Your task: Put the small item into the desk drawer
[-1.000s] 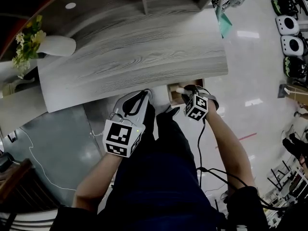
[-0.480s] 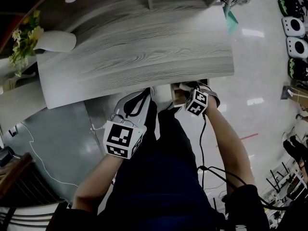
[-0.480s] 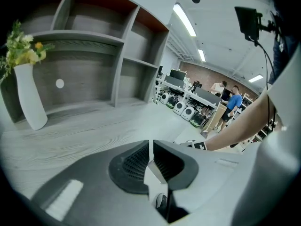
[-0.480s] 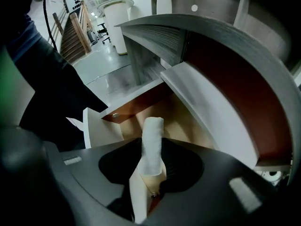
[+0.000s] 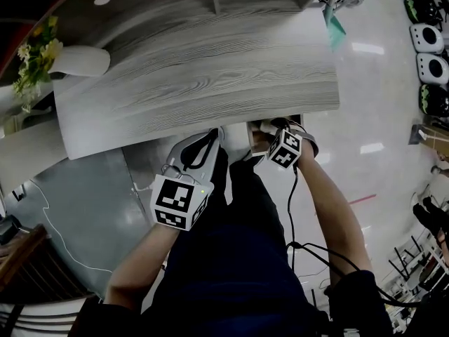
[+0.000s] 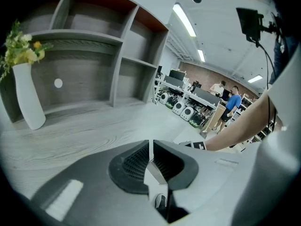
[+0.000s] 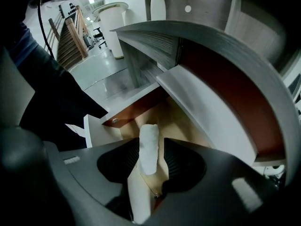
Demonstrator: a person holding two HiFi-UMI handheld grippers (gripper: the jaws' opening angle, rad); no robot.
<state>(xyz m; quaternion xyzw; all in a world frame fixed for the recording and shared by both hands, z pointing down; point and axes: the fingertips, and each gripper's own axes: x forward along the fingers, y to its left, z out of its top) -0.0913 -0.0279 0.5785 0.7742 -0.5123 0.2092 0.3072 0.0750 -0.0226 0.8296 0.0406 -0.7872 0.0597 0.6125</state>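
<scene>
Right gripper view: right tongs (image 7: 146, 150) have just been spreading off the white roll (image 7: 149, 142) between them, leaving it in the open drawer (image 7: 202, 109); left tongs (image 6: 150, 149) idle, pressed together.

A tall white ceramic vase (image 6: 27, 100) of yellow flowers (image 6: 21, 51) stands at the left of the left gripper view. White rounded machines (image 5: 426, 41) line the glossy pale floor (image 5: 379, 111) at the head view's upper right. Long ceiling light strips (image 6: 184, 20) glow overhead.
</scene>
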